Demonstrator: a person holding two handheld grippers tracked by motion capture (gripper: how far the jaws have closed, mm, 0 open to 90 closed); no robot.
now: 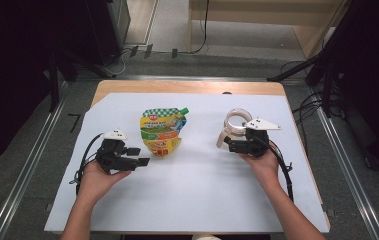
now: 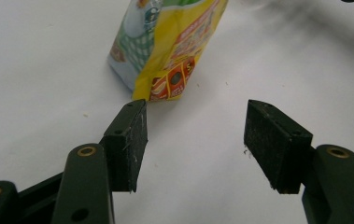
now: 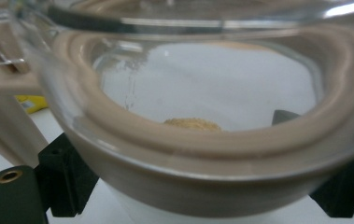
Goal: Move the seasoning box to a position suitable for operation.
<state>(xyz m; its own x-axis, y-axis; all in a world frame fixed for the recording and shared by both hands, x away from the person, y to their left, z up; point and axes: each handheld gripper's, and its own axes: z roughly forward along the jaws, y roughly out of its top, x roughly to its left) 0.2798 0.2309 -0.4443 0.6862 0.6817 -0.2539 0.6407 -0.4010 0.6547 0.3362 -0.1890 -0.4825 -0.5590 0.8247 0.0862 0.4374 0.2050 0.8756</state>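
Pouch left of centre, jar to its right, a gripper by each.

A yellow-and-green printed refill pouch [image 1: 161, 131] lies on the white sheet-covered table [image 1: 192, 200]; the left gripper [image 1: 138, 157] sits just left-front of it, and the clear glass jar with beige seal [image 1: 237, 122] sits well right, between the right gripper's [image 1: 229, 145] jaws.

- High view: the white surface [image 1: 187, 190] is evenly and brightly lit from overhead, the room at both sides sinks into near black, and shadows are faint and soft.
- Left gripper view: the black fingers [image 2: 128, 144] are sharp, while the pouch [image 2: 165, 51] beyond is slightly soft — the top right corner smears.
- Right gripper view: the glass jar [image 3: 193, 154] is very close and blurred — pale glare streaks along its rim.
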